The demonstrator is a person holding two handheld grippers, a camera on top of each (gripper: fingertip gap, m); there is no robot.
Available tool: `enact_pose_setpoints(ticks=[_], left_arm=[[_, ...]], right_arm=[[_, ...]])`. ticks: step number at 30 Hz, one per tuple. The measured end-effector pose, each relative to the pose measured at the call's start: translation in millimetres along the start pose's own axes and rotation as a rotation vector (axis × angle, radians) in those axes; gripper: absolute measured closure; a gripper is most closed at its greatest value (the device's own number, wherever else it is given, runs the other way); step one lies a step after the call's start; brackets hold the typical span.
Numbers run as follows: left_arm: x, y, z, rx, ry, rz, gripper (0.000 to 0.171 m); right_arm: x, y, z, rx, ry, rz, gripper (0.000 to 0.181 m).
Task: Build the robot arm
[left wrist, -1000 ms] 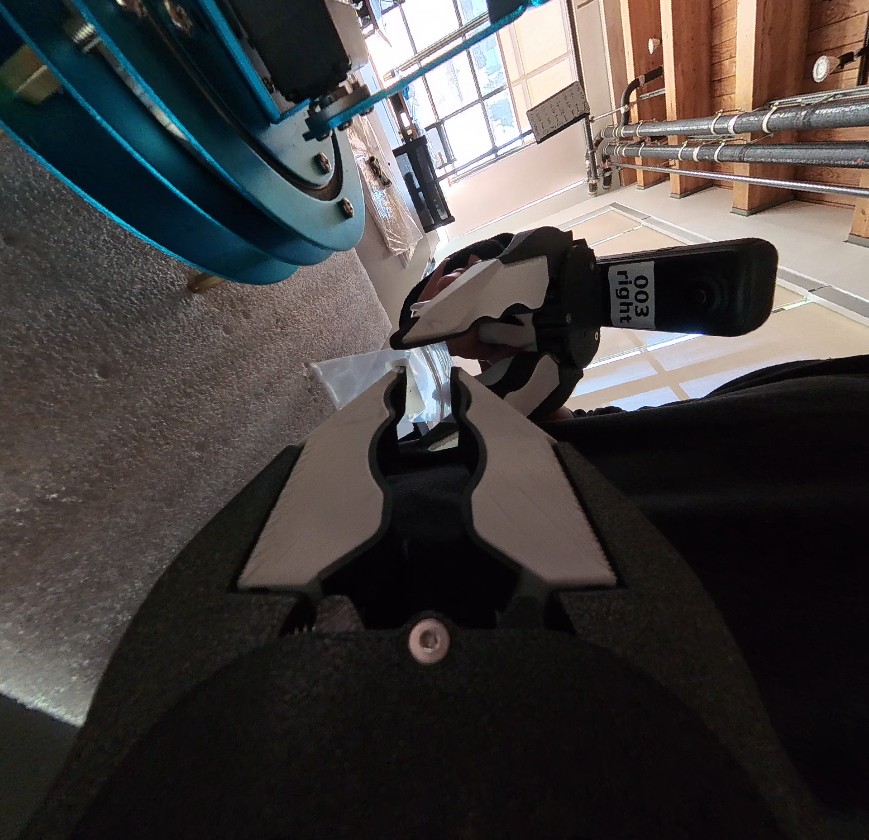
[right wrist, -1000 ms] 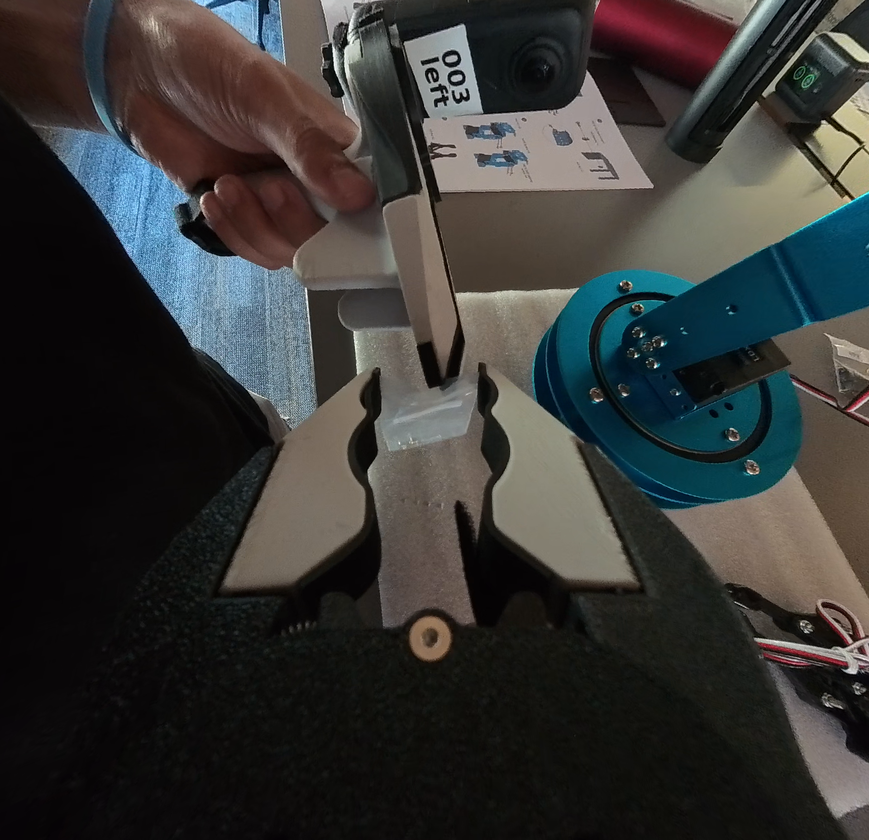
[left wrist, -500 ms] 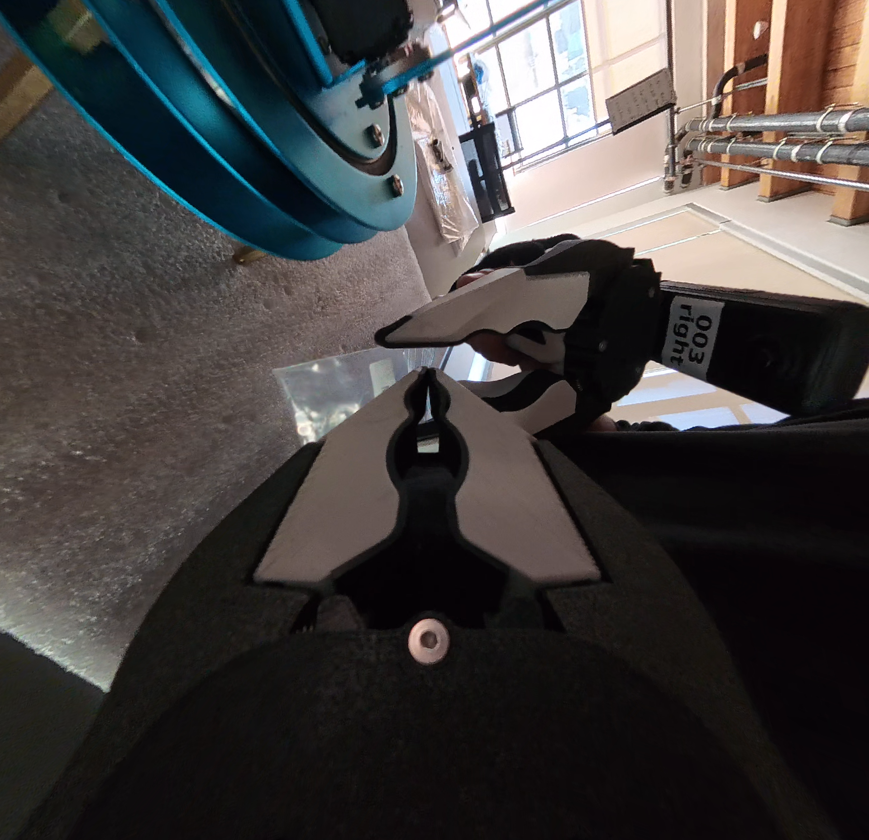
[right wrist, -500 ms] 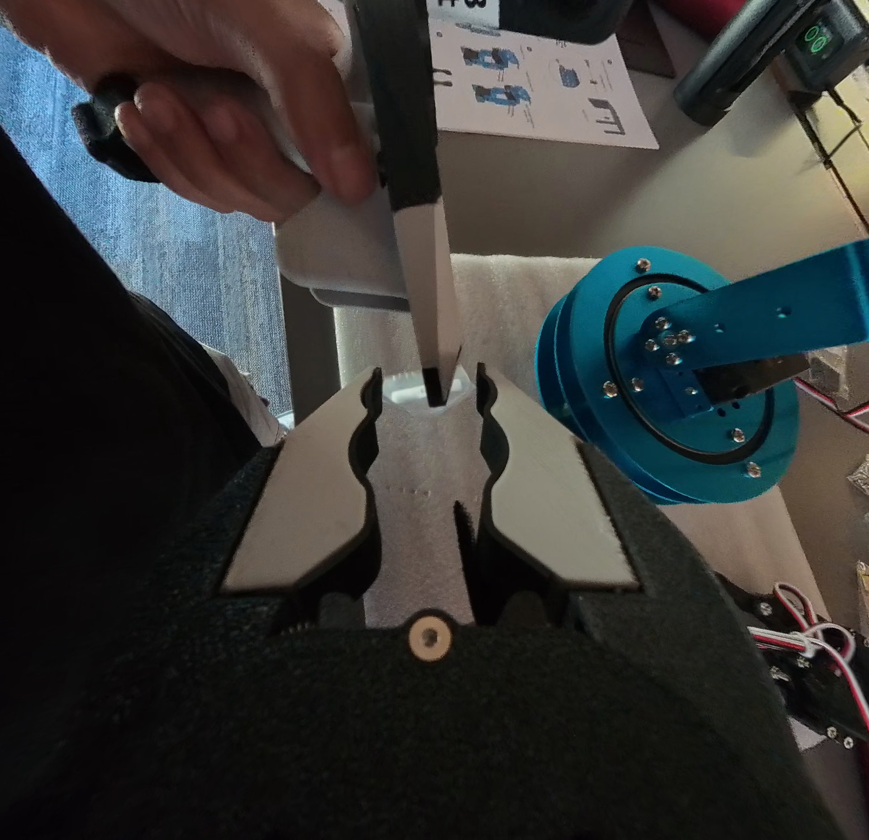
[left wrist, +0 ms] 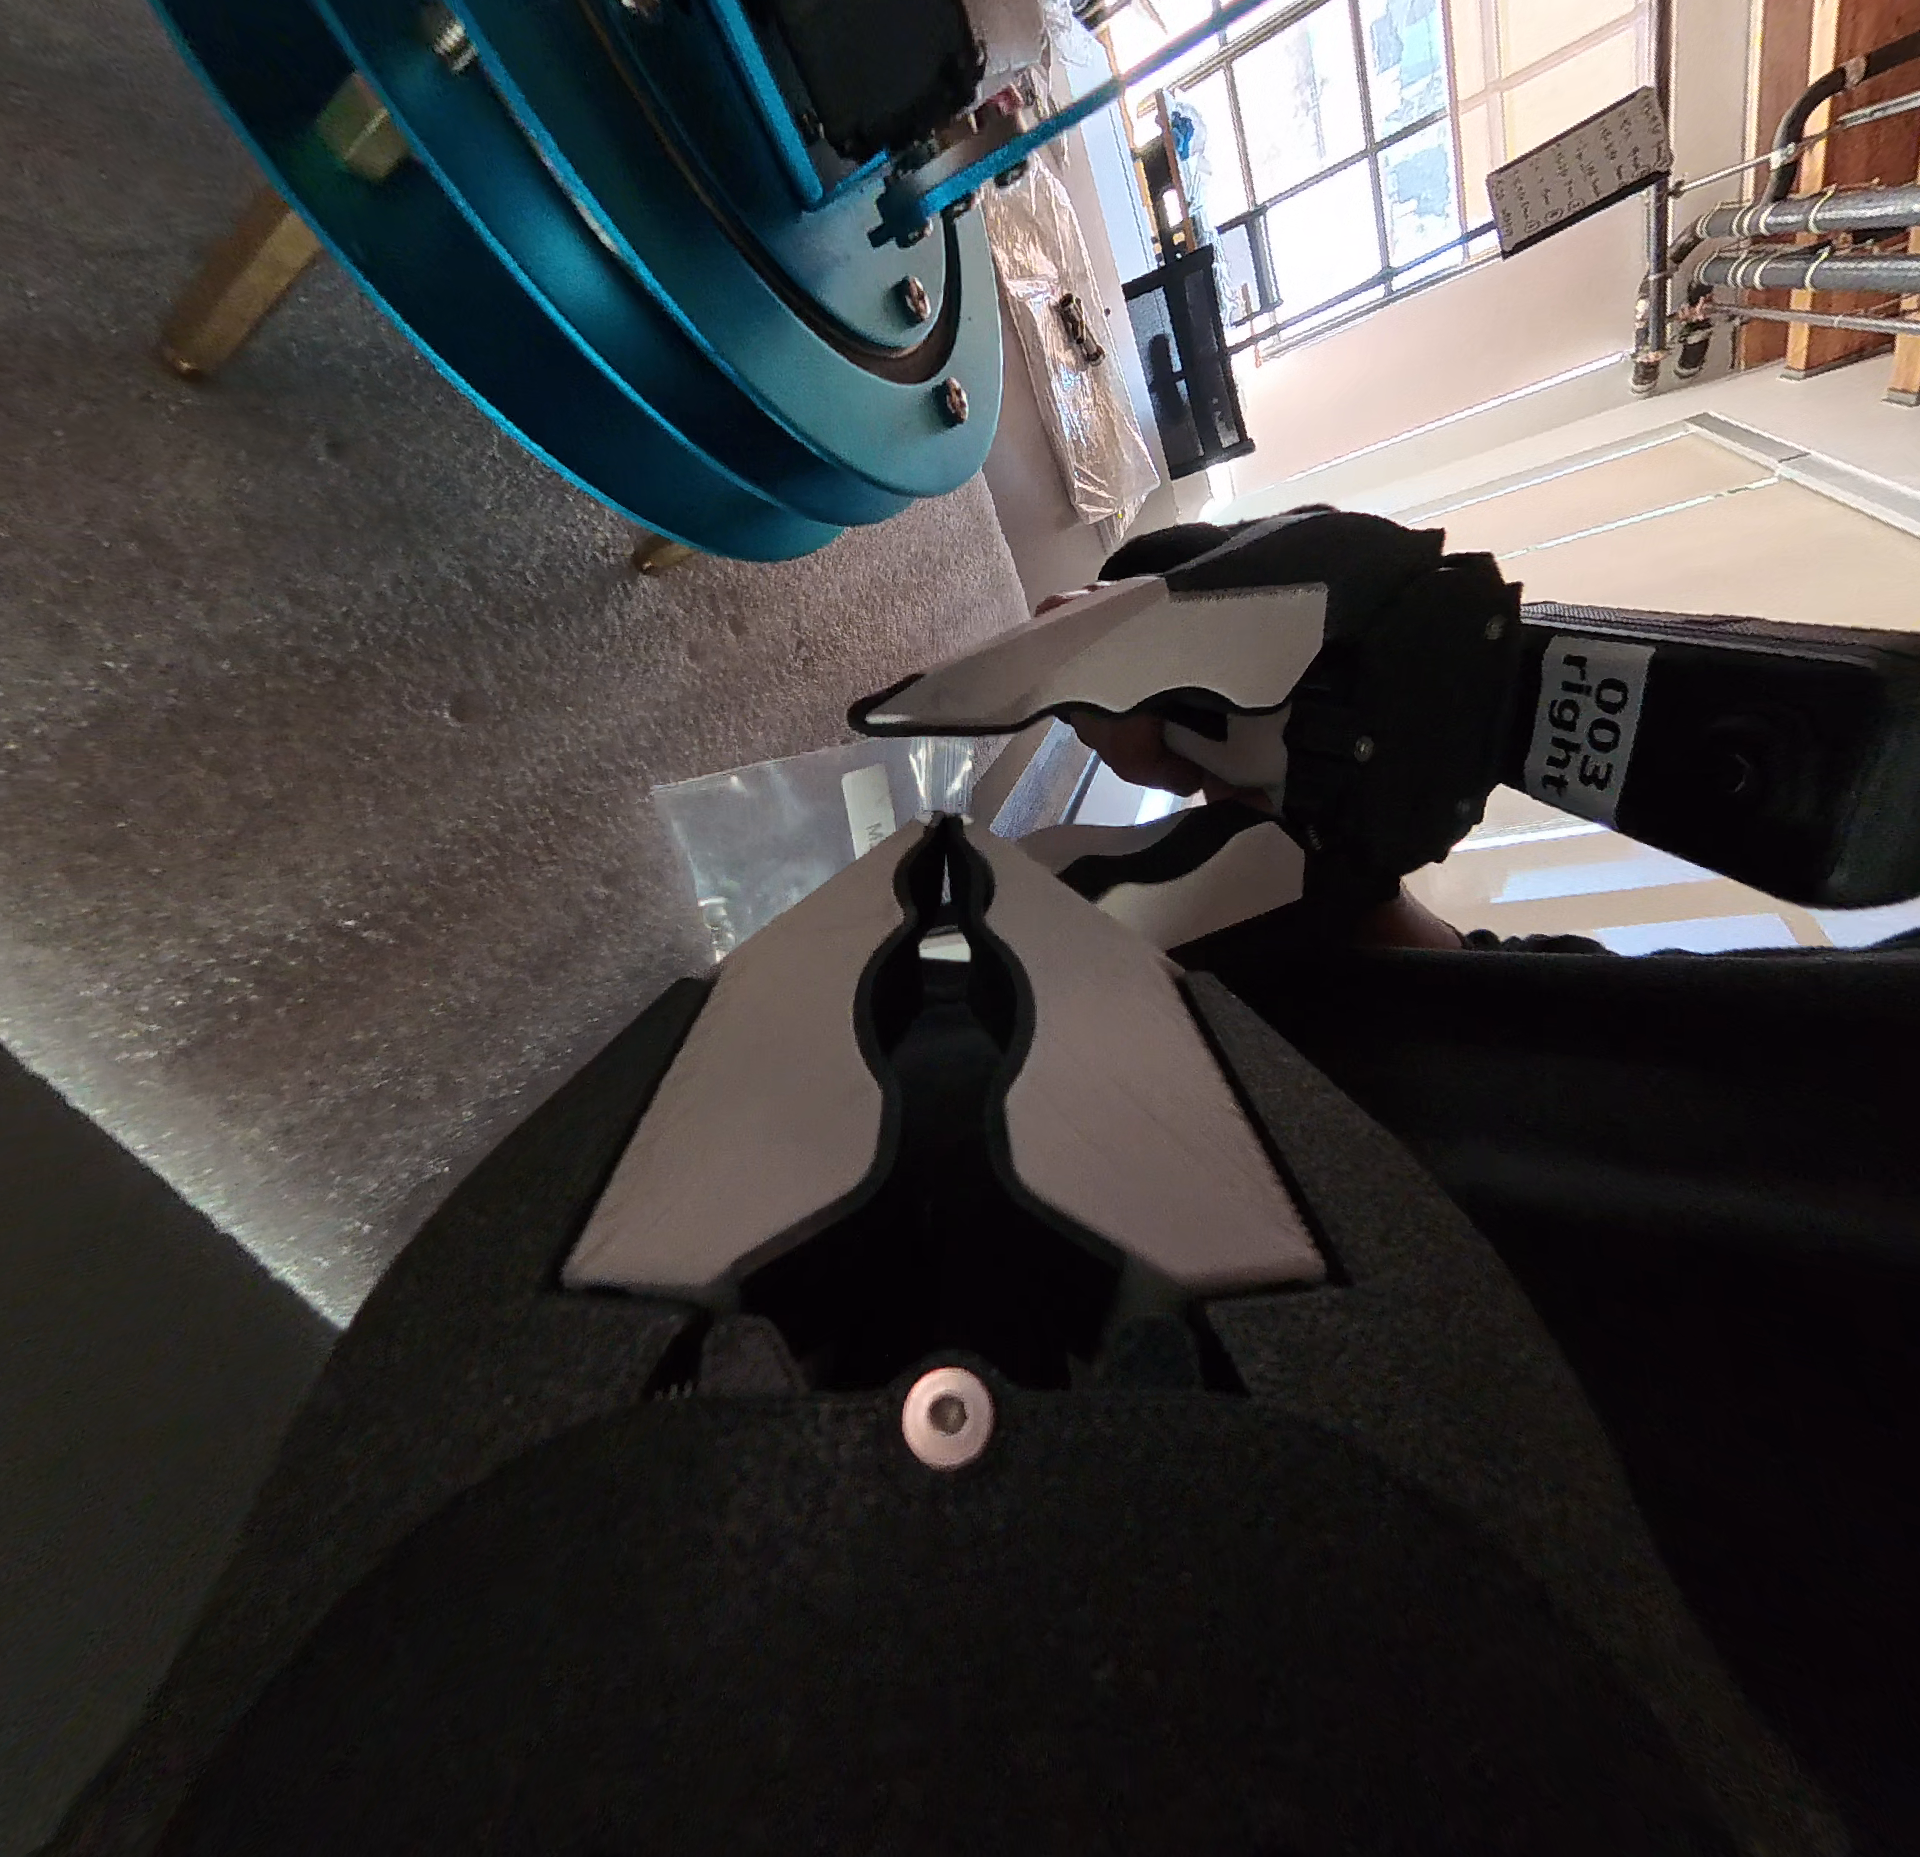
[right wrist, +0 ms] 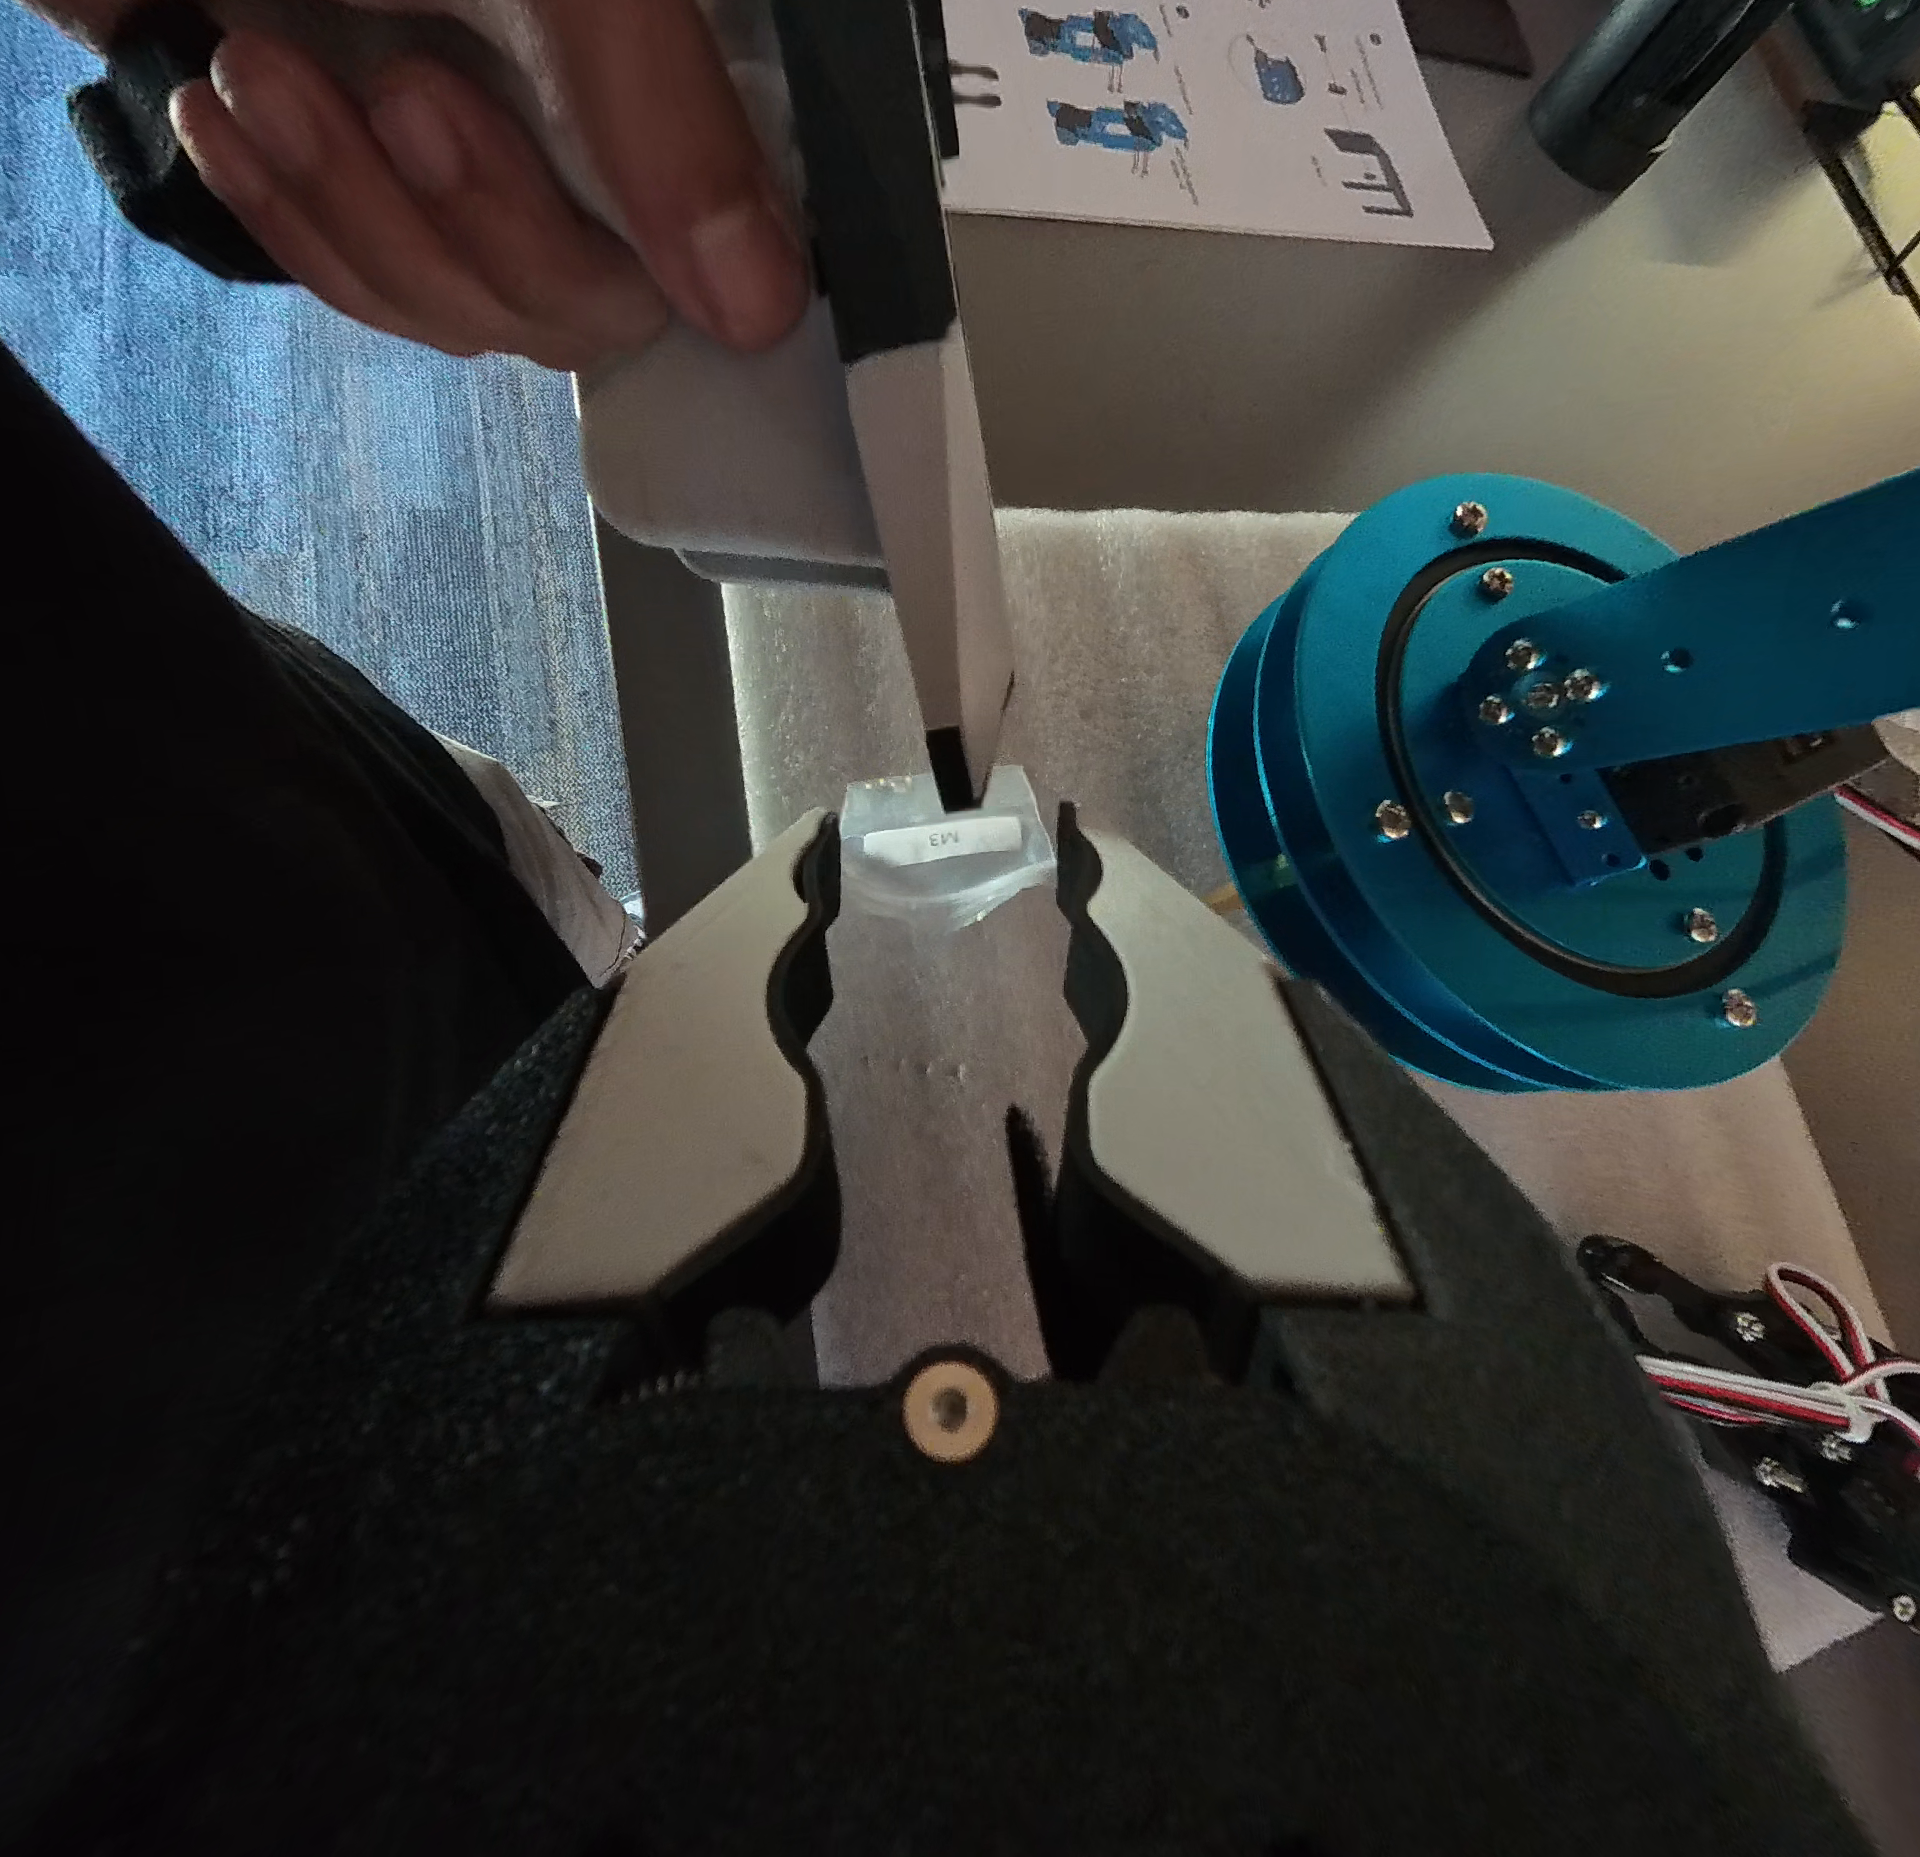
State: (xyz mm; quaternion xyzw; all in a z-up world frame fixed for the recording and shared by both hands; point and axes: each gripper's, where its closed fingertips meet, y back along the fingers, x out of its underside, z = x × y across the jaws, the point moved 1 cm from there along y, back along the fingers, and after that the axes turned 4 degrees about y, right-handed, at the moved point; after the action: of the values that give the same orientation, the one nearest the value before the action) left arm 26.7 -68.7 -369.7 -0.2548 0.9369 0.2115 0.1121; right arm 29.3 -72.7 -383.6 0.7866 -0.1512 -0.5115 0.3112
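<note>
Daylight came in hard through the windows (left wrist: 1340, 145), blowing out the panes and leaving my left gripper (left wrist: 943, 833) and sleeve (left wrist: 1621, 1236) nearly black. My right view was dimmer and softer, the hand (right wrist: 436, 134) slightly blurred, glare on the bag (right wrist: 940, 851). Both wide lenses bent the edges.

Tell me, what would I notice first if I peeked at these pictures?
Probably the shiny blue metal disc, standing on the white foam mat to the right of the grippers. Next, the left gripper pinching the edge of a little clear plastic bag on the mat, with the right gripper open just in front of the bag.
</note>
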Motion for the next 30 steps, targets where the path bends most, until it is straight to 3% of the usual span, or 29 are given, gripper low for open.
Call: enact_pose_setpoints(ticks=[4, 7, 10, 13, 18, 22, 24, 26, 27, 30], left_arm=[[-2, 1, -6, 0.007, -0.077, 0.005, 0.171], [-17, 13, -2, -0.057, -0.211, -0.065, 0.132], [-16, 18, 2, -0.012, -0.298, -0.030, 0.126], [-19, 21, -12, 0.214, -0.263, -0.033, 0.124], [-4, 20, -38, 0.592, -0.057, 0.106, 0.097], [-11, 25, -70, 0.855, 0.068, 0.047, 0.105], [-8, 19, -78, 0.895, 0.092, 0.048, 0.116], [-9, 14, -81, 0.901, 0.100, 0.021, 0.139], [-12, 14, -82, 0.915, 0.110, -0.004, 0.149], [-17, 19, -80, 0.943, 0.138, -0.046, 0.148]], right_arm=[[-2, 3, -2, 0.001, -0.020, -0.025, 0.141], [-11, 11, -4, -0.006, -0.050, -0.079, 0.141], [-25, 24, -7, -0.039, -0.106, -0.168, 0.141], [-38, 38, -9, -0.072, -0.126, -0.238, 0.142], [-67, 65, -14, -0.081, -0.111, -0.353, 0.142], [-82, 77, -17, -0.070, -0.074, -0.373, 0.142], [-84, 76, -17, -0.059, -0.045, -0.350, 0.141], [-82, 74, -17, -0.042, -0.022, -0.320, 0.141], [-81, 73, -18, -0.035, -0.012, -0.307, 0.149], [-78, 73, -19, -0.012, 0.004, -0.286, 0.151]])
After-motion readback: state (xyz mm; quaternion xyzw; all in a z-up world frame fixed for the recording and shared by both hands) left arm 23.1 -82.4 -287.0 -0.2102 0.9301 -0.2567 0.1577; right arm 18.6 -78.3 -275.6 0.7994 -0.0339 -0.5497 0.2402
